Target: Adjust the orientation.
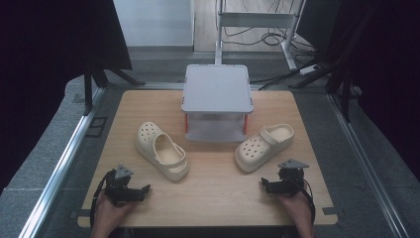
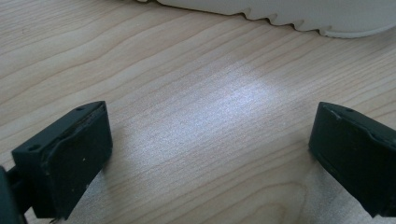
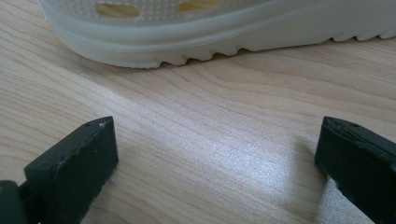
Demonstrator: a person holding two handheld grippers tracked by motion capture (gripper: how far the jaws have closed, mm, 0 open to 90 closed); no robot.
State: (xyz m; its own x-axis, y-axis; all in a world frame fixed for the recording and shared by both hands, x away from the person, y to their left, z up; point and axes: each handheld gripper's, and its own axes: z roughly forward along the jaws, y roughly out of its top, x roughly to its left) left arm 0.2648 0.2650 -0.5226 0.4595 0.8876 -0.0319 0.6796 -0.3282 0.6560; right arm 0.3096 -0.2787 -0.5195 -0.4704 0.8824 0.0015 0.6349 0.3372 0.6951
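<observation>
Two cream clogs are seen on the wooden worktop (image 1: 208,198), in front of a grey shelf stand (image 1: 216,89). The left clog (image 1: 162,149) lies near the left hand-held gripper (image 1: 141,191); the right clog (image 1: 263,146) lies just ahead of the right hand-held gripper (image 1: 267,184). Both hand-held grippers are held low over the worktop, jaws spread wide, nothing between them. Neither clog is touched.
</observation>
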